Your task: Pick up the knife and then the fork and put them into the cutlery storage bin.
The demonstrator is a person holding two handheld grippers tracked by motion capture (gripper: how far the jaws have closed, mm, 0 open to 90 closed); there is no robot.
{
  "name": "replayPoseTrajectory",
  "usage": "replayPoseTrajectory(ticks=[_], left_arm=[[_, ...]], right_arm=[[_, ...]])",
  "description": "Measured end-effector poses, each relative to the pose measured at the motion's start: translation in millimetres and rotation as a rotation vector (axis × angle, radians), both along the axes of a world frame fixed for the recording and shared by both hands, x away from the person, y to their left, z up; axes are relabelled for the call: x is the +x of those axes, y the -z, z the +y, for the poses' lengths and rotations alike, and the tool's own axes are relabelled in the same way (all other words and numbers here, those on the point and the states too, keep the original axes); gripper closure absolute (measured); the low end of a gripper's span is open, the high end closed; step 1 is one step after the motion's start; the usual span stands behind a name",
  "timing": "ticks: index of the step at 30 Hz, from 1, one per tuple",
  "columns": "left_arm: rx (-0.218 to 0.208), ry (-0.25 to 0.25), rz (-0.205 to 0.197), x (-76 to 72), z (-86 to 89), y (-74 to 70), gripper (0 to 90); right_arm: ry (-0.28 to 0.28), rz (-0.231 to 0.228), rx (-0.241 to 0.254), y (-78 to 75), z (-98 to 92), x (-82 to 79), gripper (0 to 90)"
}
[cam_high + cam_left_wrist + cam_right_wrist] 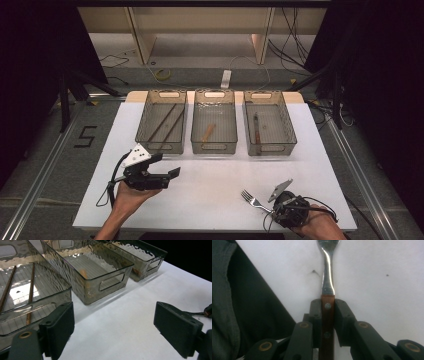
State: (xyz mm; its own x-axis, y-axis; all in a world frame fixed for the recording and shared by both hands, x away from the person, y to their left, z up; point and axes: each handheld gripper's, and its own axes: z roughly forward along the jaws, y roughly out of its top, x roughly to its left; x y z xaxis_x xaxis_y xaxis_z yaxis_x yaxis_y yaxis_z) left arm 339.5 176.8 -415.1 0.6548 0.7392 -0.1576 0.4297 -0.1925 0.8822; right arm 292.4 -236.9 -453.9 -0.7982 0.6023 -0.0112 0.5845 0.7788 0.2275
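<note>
Where the white tabletop (210, 195) meets its near edge, at about five o'clock, the right gripper (327, 312) clamps its fingers (342, 315) on the brown wooden handle of a steel fork (327, 285) — tines pointing toward ten o'clock in the high view. At eight o'clock the left gripper (113, 325) holds its fingers (61, 327) wide, nothing between them. Three smoky clear plastic bins (214, 146) stand at twelve o'clock — well apart from the fork.

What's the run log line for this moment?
right gripper: shut on fork handle | left gripper: open, idle | fork on table
</note>
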Motion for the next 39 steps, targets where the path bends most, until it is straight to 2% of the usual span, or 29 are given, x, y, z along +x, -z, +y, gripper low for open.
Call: replayPoseTrajectory(ticks=[4, 11, 19, 31, 39], left_arm=[[0.0, -0.002, 0.001, 0.2, 0.4, 0.1, 16.4], [0.0, -0.004, -0.001, 0.1, 0.8, 0.1, 16.4], [-0.013, -0.008, -0.003, 0.2, 1.9, 0.1, 16.4], [-0.013, -0.01, -0.006, 0.0, 2.1, -0.1, 16.4], [-0.016, -0.01, -0.009, -0.1, 2.5, -0.3, 16.4]], right_arm=[[0.007, -0.019, 0.003, -3.2, -0.8, 2.1, 77.8], [0.009, -0.068, 0.063, -16.4, -3.2, 11.3, 77.7], [0.021, -0.11, 0.108, -24.6, -0.6, 34.3, 77.7], [0.07, -0.201, 0.192, -54.1, 0.0, 74.9, 77.7], [0.098, -0.241, 0.214, -72.6, 0.6, 101.4, 77.7]])
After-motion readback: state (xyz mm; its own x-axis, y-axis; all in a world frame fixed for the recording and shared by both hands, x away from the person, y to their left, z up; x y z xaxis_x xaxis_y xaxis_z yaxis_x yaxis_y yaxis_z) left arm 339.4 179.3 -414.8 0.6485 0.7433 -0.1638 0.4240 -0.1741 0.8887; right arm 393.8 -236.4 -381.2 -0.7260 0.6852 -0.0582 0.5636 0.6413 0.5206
